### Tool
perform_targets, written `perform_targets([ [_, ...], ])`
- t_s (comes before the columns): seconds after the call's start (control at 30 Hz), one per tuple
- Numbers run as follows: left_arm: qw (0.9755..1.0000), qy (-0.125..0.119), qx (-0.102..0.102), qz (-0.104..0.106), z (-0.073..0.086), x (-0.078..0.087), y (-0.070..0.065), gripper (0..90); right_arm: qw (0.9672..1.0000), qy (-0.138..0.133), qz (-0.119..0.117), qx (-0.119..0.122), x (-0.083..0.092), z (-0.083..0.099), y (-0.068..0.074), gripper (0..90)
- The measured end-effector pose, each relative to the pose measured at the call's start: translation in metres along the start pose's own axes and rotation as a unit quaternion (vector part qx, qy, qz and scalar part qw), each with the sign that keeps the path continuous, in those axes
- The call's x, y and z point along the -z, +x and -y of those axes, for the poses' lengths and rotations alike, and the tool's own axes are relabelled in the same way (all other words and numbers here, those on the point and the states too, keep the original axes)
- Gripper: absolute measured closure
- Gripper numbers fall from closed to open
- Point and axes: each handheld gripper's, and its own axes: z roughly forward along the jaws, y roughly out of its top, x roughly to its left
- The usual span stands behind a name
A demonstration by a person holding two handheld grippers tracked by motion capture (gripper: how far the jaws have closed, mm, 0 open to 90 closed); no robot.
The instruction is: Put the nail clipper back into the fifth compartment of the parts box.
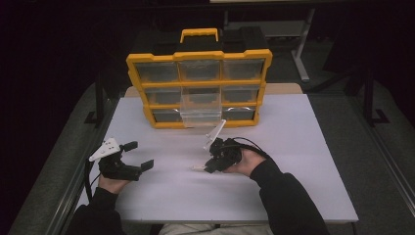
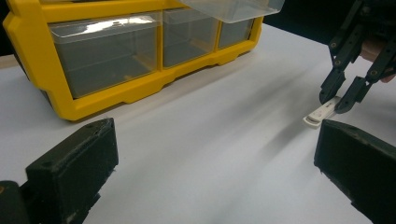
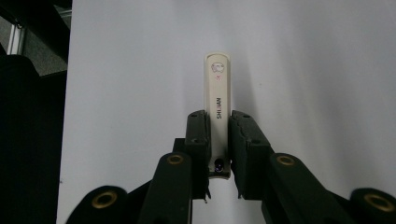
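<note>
Two grippers, one white clipper (image 3: 217,100), nine drawers

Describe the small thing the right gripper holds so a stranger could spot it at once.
Start at the yellow-framed organiser of clear plastic drawers on the white table. Nearer the person, the right gripper pinches a slim cream-white plastic stick. Printed lettering and a small picture near its tip mark it out.

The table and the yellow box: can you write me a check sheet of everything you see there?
Surface: white table, bare around the tools.
Job's things: cream nail clipper; yellow drawer organizer, one clear drawer pulled out.
Clutter: nothing seen.
Grippers: right gripper shut on the nail clipper; left gripper open, holding nothing.
Cables: black cable loops behind the right gripper.
Surroundings: dark room, grey floor, metal desk legs behind.
</note>
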Motion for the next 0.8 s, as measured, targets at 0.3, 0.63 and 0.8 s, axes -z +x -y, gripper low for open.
perform_targets([
  [0.3, 1.0000, 0.001, 0.001, -0.002, 0.000, 0.000, 0.000, 0.0, 0.9998, -0.015, -0.002, 0.010, 0.018, -0.007, 0.002, 76.7],
  [0.63, 1.0000, -0.002, 0.001, -0.001, 0.000, 0.000, 0.001, 0.0, 0.9995, -0.028, 0.004, 0.014, 0.041, -0.014, 0.002, 76.7],
  [0.8, 1.0000, -0.002, 0.002, 0.000, 0.000, 0.000, 0.001, 0.0, 0.9992, -0.036, 0.009, 0.016, 0.051, -0.017, 0.002, 76.7],
])
